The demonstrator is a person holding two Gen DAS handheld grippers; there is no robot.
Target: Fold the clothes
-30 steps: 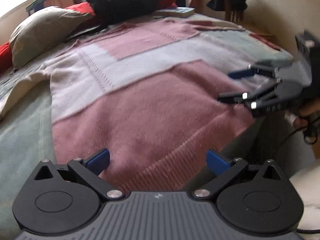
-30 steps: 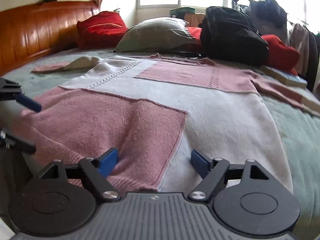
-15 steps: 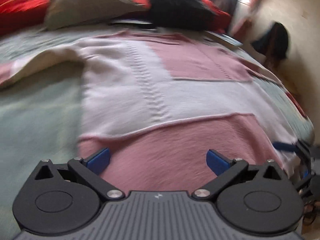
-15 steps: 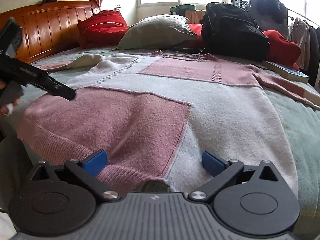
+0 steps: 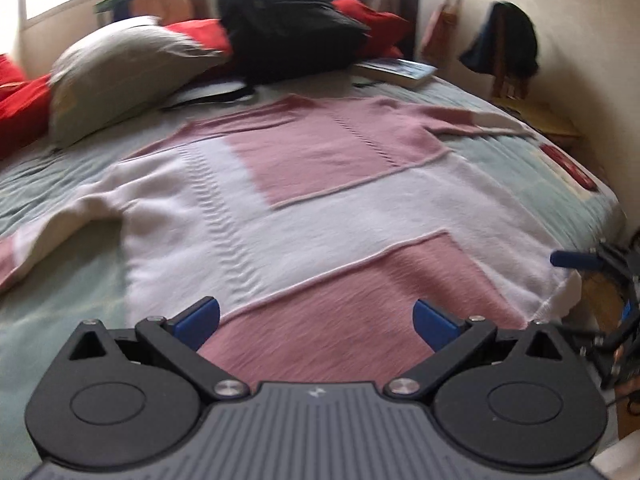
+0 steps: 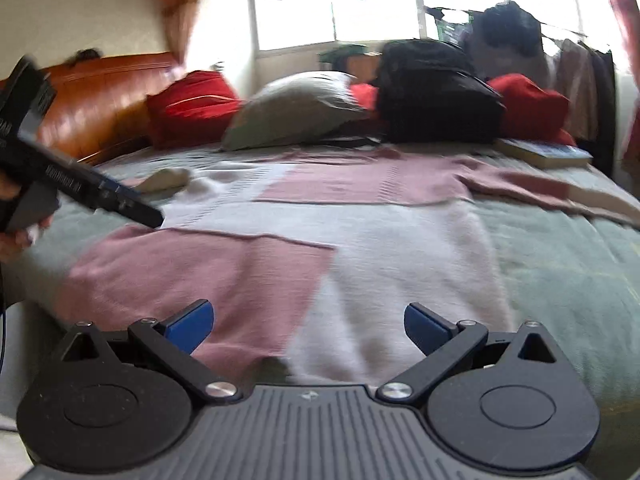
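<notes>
A pink-and-white patchwork knitted sweater (image 5: 328, 208) lies spread flat on the pale green bed (image 5: 60, 312), both the left gripper (image 5: 316, 320) and right gripper (image 6: 308, 320) spread wide and empty above its hem.

Pink-and-white patchwork sweater (image 5: 320, 216), spread flat on bed, sleeves seemingly outstretched

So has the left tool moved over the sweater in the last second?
Yes. In the right wrist view the left tool has risen from the sweater's near hem toward the headboard.
</notes>
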